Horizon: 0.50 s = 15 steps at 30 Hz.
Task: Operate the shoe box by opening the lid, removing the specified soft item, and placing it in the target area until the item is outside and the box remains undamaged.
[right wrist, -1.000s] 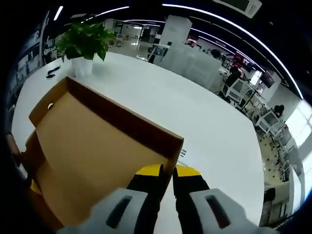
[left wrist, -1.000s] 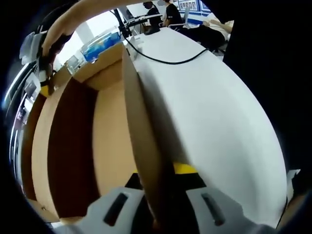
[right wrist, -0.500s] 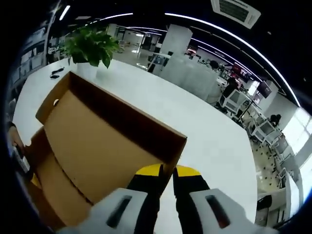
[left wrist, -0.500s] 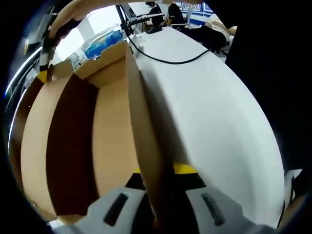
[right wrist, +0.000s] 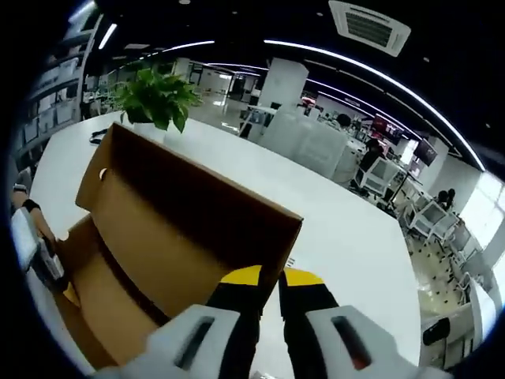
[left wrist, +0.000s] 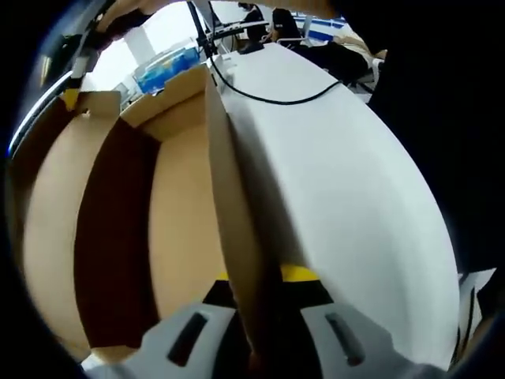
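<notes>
Shoe box (left wrist: 118, 237) contents hidden

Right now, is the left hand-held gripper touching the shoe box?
Touching. In the left gripper view, the left hand-held gripper is shut on the shoe box, with its cardboard wall running straight down between the jaws.

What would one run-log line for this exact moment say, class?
phase: opening lid | left gripper: shut on box wall | right gripper: shut on lid | item: unseen

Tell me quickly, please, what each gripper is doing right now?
Left gripper: shut on the box wall.
Right gripper: shut on the lid at its front edge.
</notes>
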Motion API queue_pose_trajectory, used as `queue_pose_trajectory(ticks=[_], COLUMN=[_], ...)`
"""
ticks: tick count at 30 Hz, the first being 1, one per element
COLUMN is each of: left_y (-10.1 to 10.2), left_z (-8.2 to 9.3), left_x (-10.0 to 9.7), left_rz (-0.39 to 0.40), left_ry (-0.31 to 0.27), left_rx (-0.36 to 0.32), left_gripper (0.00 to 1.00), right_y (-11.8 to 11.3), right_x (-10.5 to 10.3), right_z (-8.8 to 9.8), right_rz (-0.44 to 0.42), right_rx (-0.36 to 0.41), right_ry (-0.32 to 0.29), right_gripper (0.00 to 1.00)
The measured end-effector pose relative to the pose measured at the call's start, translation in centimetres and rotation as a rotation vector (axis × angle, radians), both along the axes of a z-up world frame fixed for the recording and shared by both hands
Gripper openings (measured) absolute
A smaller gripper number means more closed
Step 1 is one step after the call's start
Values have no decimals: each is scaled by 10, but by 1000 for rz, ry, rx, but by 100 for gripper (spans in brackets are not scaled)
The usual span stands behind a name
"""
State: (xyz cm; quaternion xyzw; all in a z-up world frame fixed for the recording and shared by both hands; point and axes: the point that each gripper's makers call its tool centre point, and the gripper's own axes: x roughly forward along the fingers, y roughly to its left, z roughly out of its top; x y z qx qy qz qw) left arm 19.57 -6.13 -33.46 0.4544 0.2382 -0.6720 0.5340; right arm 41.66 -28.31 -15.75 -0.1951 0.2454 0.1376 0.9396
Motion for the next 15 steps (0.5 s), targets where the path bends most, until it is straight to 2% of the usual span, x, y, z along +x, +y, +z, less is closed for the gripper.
queue_pose_trajectory(ticks=[15], left_y=[-1], left_z=[0], left_x=[0], left_rz=[-1], left_ry=[-1], left_rx=[-1], left_gripper=[7], right_y=[1], right_x=[-29], right_z=[15], right_rz=[24], right_rx=[43], right_ry=[-68], right_gripper=[5])
